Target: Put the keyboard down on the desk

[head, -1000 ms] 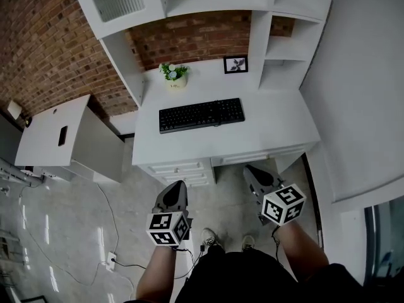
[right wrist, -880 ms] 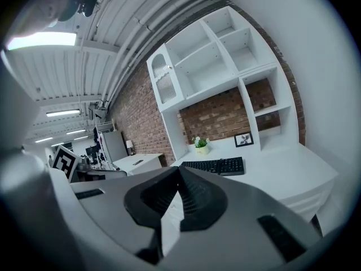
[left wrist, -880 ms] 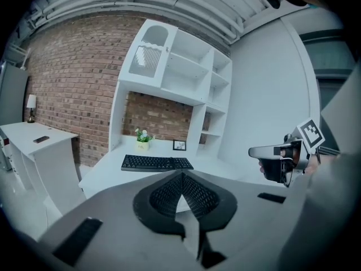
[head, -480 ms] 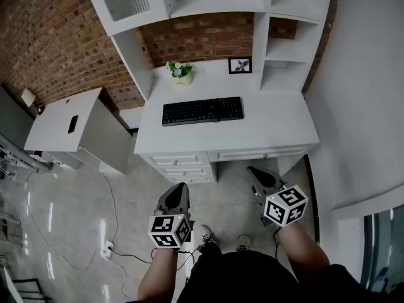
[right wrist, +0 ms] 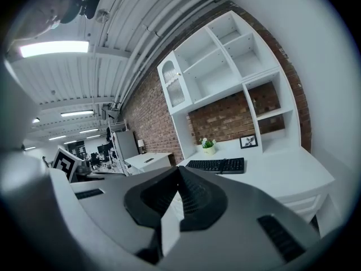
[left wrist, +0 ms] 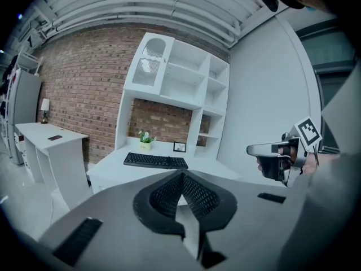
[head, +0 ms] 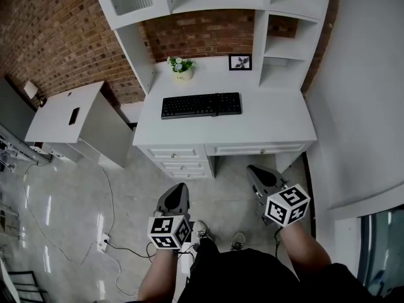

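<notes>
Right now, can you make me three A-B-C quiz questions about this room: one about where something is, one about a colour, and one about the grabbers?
1. Where is the keyboard? A) on the floor B) on the desk C) on a shelf
2. What colour is the keyboard? A) black B) white C) red
3. How are the jaws of the left gripper and right gripper? A) closed, empty B) closed on the keyboard C) wide open

Answers: 1 B, it lies flat on the desktop, in front of the plant. 2 A, its keys and body are black. 3 A, each gripper view shows the jaws meeting with nothing between.
</notes>
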